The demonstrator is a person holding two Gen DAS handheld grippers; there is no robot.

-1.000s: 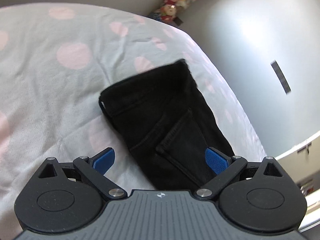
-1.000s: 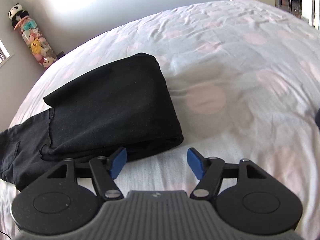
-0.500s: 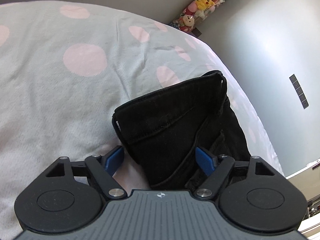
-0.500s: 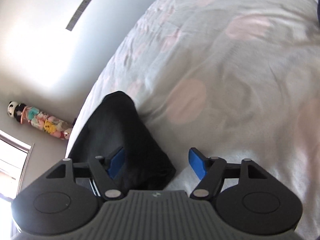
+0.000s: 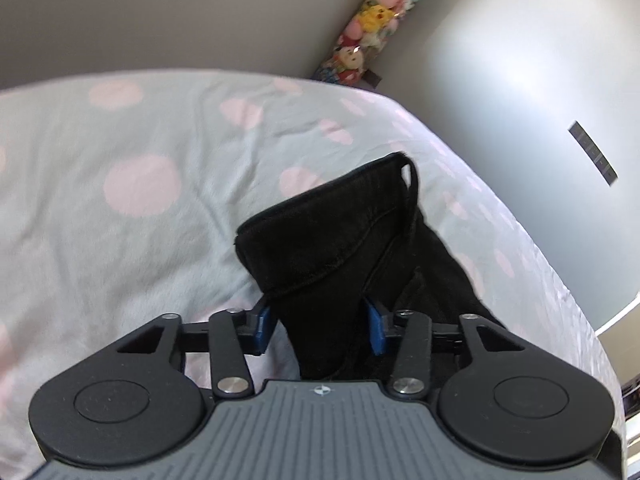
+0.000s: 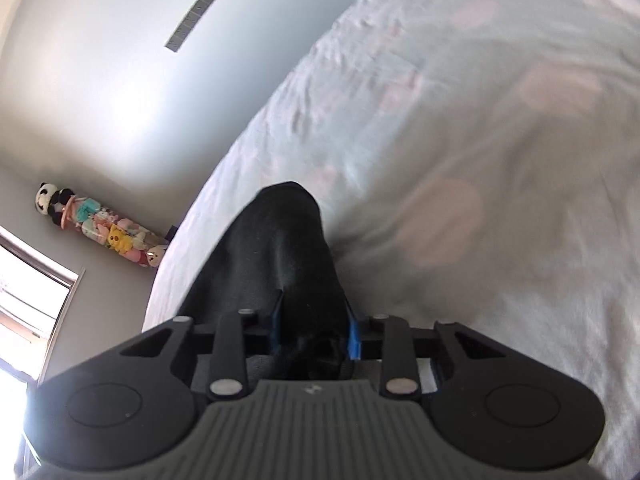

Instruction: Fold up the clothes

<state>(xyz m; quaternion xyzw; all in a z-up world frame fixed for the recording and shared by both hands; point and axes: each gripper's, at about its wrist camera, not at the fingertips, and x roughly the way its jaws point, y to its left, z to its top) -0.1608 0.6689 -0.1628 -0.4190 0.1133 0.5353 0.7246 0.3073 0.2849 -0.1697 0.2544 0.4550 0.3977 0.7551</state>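
Both claws were on the black jeans (image 5: 332, 248) at this point. The left claw (image 5: 320, 328) had just been closing, and its blue pads (image 5: 262, 330) sat tight against a bunched-up bit of the waistband end, so it was gripping the denim. You could see the seam and a belt loop (image 5: 412, 184) sticking up past it. The right claw (image 6: 314, 332) had also just been closing, and it was clamped on the folded edge of the same jeans, black fabric stuffed between its blue pads (image 6: 353, 340). The jeans lay on the bed (image 5: 140, 184), on that pale sheet with pink dots, with the gripped parts pulled up a little. A tube of plush toys (image 6: 104, 232) stood over in the corner by the wall.
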